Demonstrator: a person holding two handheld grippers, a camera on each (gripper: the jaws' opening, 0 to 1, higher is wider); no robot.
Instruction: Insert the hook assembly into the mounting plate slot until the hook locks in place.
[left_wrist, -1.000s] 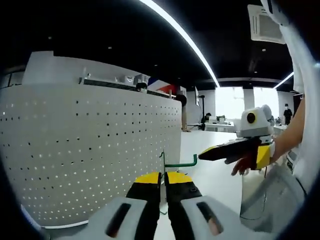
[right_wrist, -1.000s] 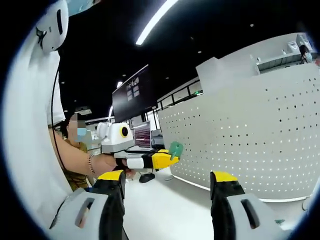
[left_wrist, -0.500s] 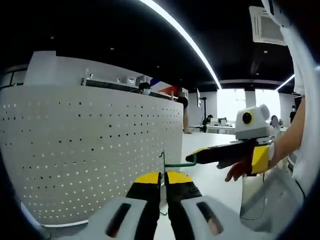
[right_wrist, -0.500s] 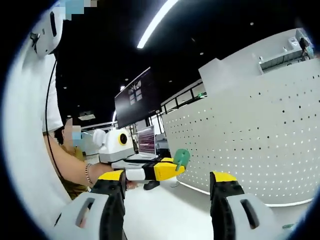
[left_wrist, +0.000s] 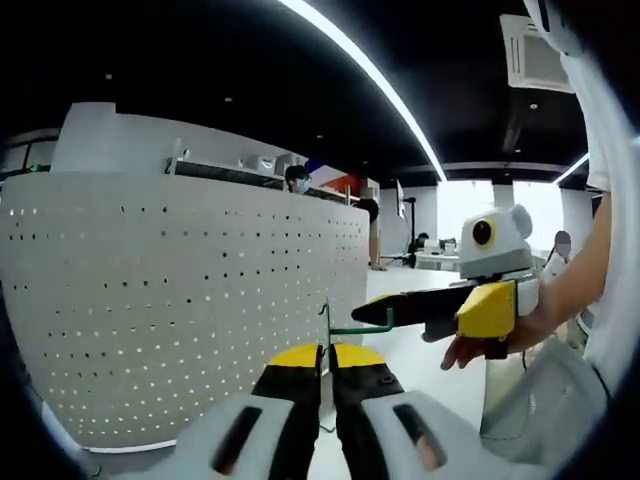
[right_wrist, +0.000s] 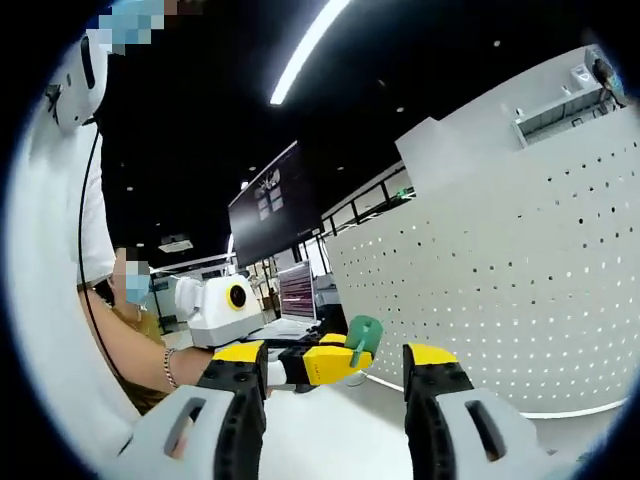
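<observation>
- Dark ceiling with a long light strip (left_wrist: 370, 75) runs above an open office floor; a large wall screen (right_wrist: 272, 205) hangs at the back in the right gripper view.
- White perforated mounting plate (left_wrist: 180, 300), curved like a counter front, stands upright and takes up the left half of the left gripper view; the same plate (right_wrist: 500, 290) fills the right half of the right gripper view.
- Left gripper (left_wrist: 326, 362) has its yellow-tipped jaws closed on the green hook assembly (left_wrist: 345, 328), whose wire stem rises between the tips and bends off to the right as a short arm.
- Hook assembly sits just beside the plate's right-hand edge; whether it touches the plate cannot be told.
- Right gripper (left_wrist: 375, 312) reaches in from the right in the left gripper view, held by a hand (left_wrist: 490, 345), its dark tip touching or just at the end of the hook's arm.
- In its own view the right gripper (right_wrist: 335, 365) has its jaws spread apart, holding nothing, with the left gripper's (right_wrist: 345, 360) yellow tip and the green hook end (right_wrist: 362, 335) lying between them.
- A person's white sleeve (right_wrist: 50, 300) lines the left side of the right gripper view.
</observation>
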